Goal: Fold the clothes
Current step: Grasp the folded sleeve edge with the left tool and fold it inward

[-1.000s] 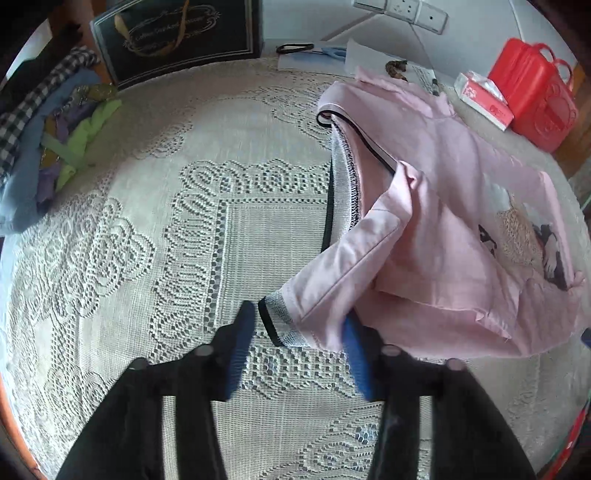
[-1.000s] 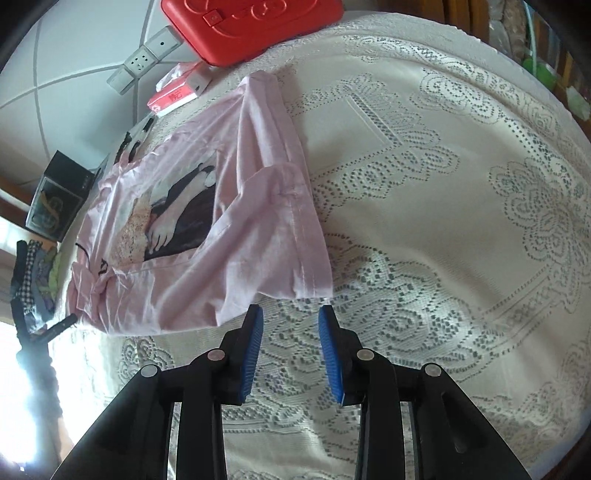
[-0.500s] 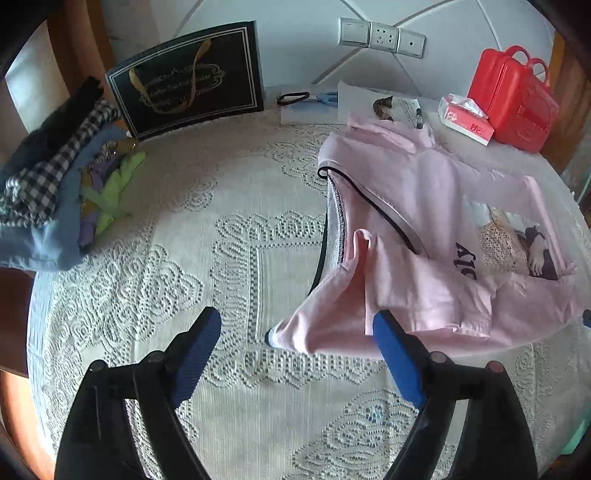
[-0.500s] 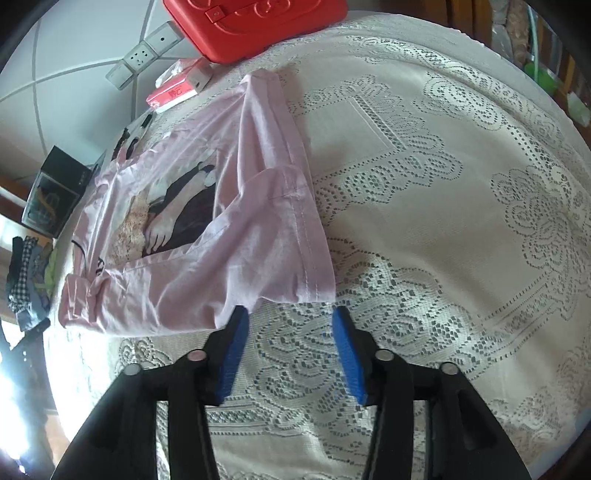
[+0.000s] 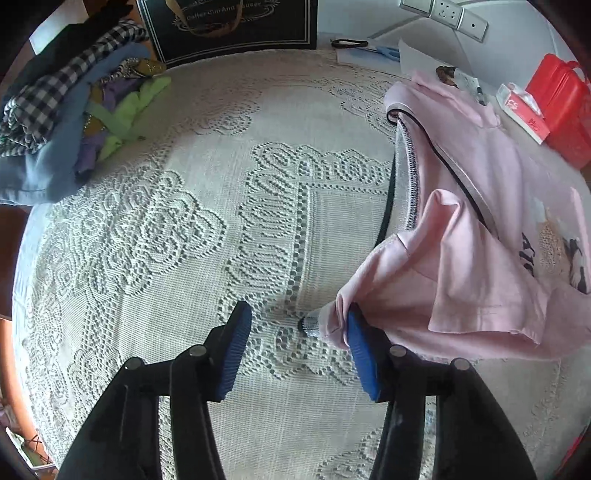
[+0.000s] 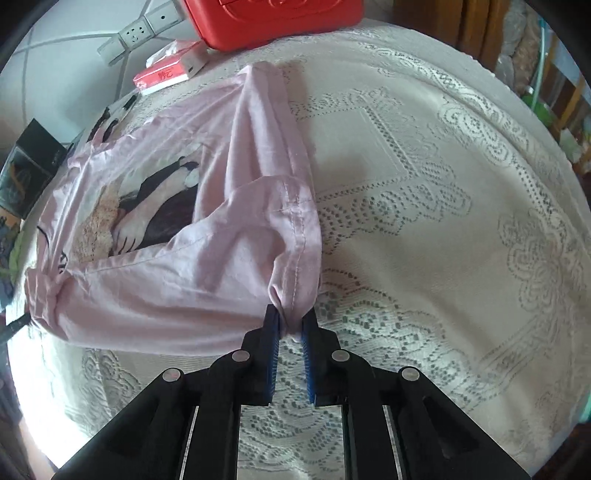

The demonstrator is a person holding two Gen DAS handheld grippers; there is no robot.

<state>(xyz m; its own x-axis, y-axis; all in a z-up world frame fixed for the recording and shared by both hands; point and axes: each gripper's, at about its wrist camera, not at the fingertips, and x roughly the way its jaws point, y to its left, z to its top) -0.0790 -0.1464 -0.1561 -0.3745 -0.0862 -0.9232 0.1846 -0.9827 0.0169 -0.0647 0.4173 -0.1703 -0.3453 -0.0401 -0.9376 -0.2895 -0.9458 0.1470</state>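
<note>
Our right claw (image 6: 290,321) pinches the pink T-shirt (image 6: 155,280) hem corner; our left claw (image 5: 295,354) gapes wide at its sleeve cuff (image 5: 314,326), ready to clamp.

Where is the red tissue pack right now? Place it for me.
The red tissue pack lies at the far right of the left wrist view, between the pink T-shirt and the red plastic case, below the wall sockets.
</note>
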